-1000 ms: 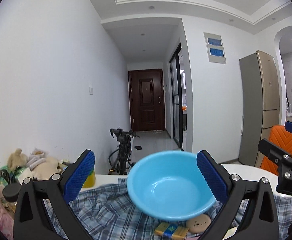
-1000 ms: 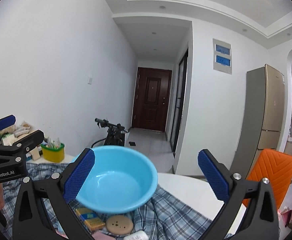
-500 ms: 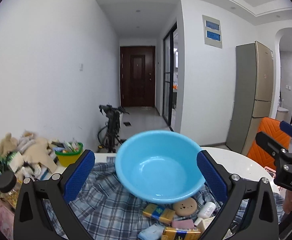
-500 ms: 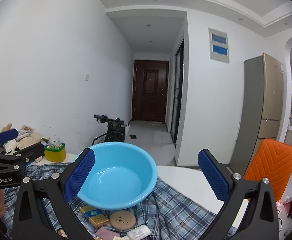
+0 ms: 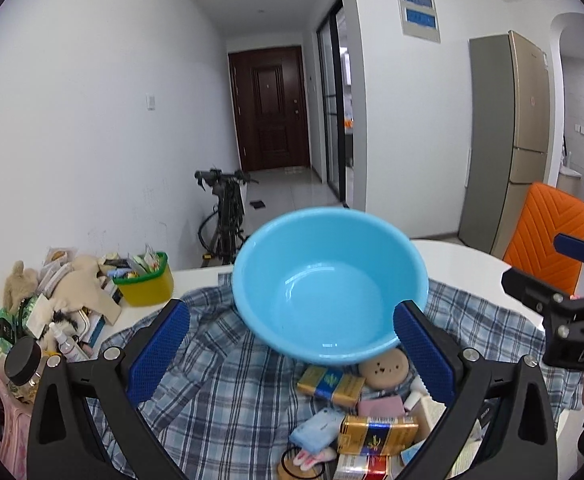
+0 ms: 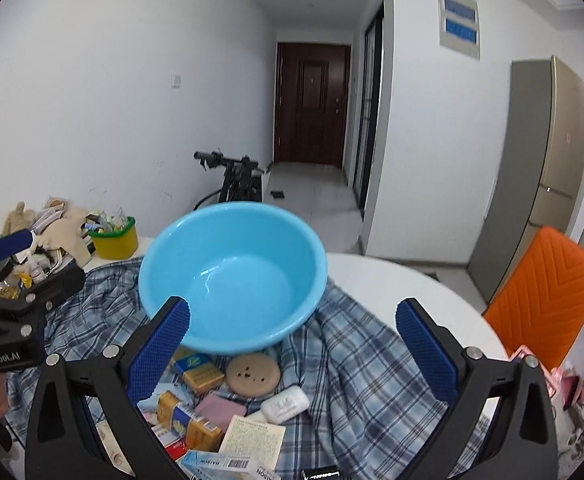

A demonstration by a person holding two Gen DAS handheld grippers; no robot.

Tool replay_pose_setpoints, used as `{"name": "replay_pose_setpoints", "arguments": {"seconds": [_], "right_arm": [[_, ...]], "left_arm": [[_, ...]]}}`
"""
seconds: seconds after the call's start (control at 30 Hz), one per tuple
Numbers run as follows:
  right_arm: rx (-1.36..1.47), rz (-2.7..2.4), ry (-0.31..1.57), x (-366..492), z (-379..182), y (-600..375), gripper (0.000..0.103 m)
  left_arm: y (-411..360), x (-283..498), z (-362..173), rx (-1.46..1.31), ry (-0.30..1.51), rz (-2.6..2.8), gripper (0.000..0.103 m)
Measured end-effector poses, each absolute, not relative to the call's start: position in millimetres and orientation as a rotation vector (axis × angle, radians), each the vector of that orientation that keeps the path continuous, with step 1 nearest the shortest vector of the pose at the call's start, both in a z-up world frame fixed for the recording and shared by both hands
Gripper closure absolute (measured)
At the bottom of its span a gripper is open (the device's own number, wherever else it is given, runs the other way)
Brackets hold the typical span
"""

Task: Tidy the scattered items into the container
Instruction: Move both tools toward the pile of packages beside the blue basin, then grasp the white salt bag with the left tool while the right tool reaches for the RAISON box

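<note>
A light blue basin (image 5: pixel 328 284) sits empty on a blue plaid cloth (image 5: pixel 220 384) spread over the round white desk (image 6: pixel 404 280), toward the desk's far edge. Just nearer than it lies a heap of small items: a round tan disc (image 6: pixel 253 374), gold packets (image 5: pixel 376 434), a pink block (image 6: pixel 219 407), a white bar (image 6: pixel 285 399). Left gripper (image 5: pixel 290 354) and right gripper (image 6: pixel 292 350) both stand wide apart, holding nothing, above the heap.

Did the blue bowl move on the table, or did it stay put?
Cannot tell for sure. The blue bowl sits just behind the round tan disc, same as earlier; the cameras tilted down, showing more of the pile.
</note>
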State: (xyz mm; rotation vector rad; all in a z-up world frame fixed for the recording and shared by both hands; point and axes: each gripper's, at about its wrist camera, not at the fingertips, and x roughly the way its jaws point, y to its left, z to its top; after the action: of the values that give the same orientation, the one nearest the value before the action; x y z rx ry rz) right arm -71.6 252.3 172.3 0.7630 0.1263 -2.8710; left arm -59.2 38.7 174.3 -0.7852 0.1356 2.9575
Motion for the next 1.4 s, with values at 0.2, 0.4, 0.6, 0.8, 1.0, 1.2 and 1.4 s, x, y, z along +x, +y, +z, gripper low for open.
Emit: {"name": "replay_pose_setpoints", "arguments": {"seconds": [0.2,0.4,0.6,0.8,1.0,1.2,1.4], "right_arm": [[0.802,-2.858,0.126,-74,172,249,0.000],[0.839,-2.823,0.129,-79,170,244,0.000],[0.860,-2.823,0.143,-88,166,237,0.000],[0.880,-2.827,0.155,-114,166,232,0.000],[0.938,-2.782,0.101,-158,157,233,0.000],[1.004,-2.653,0.033,-198,137,228,0.000],[0.998,-2.578,0.038,-204,126,220,0.000]], "left_arm": [[34,-64,168,-0.838,0.116,2.941,0.000],[36,-68,166,-0.860,0.123,2.925,0.000],[38,-76,159,-0.880,0.138,2.917,0.000],[40,-99,151,-0.895,0.136,2.904,0.000],[36,-154,134,-0.964,0.091,2.869,0.000],[33,-197,116,-1.040,0.144,2.882,0.000],[33,-201,104,-1.039,0.220,2.853,0.000]]}}
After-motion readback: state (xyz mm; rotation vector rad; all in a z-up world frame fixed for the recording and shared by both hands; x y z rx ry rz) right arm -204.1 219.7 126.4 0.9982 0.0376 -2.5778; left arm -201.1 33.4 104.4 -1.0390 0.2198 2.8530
